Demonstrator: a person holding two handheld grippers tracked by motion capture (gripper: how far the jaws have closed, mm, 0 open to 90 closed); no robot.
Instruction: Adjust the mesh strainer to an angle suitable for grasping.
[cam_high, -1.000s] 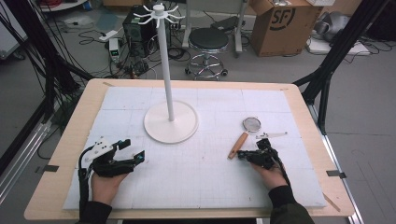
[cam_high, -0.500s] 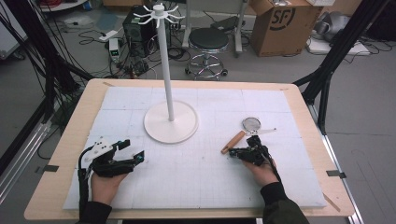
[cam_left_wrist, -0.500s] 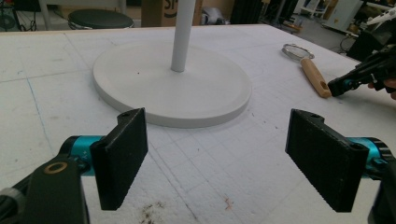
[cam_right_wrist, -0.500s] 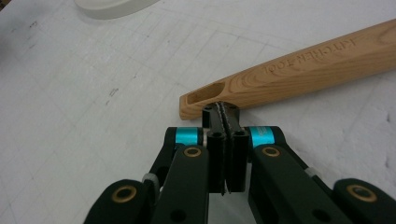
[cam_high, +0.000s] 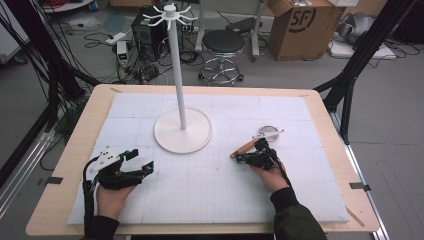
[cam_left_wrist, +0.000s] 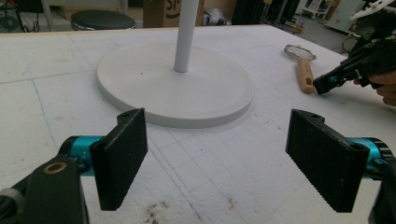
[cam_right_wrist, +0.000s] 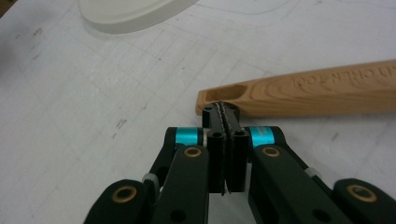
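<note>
A: On the white mat, the right gripper (cam_high: 246, 158) sits with its jaws pressed together and nothing between them, tips touching the near end of the strainer (cam_high: 260, 139). The wooden handle (cam_right_wrist: 308, 92) lies flat; the mesh bowl rests at the far right of it, well right of the stand's base (cam_high: 183, 131).

B: And the left gripper (cam_high: 144, 161)?

A: Near left of the mat, jaws spread wide, holding nothing, pointed toward the base.

B: What does the work seem to call for?

A: Likely a nudge. The closed tips look set to push the handle's end, perhaps to turn the strainer into a better lie for a grasp and a hang on the stand's hooks (cam_high: 170, 11). Done well, the push stays low and slow, square on the wood beside the hanging slot, so the handle pivots rather than skids away.

B: What does each view add?

A: The right gripper view gives the contact: tips against the slotted end, engraved lettering along the grain. The high view supplies the mesh bowl, the hooks and both hands. The left gripper view (cam_left_wrist: 224, 158) shows its own wide pads and, far right, the other gripper (cam_left_wrist: 327, 85) at the handle.
</note>
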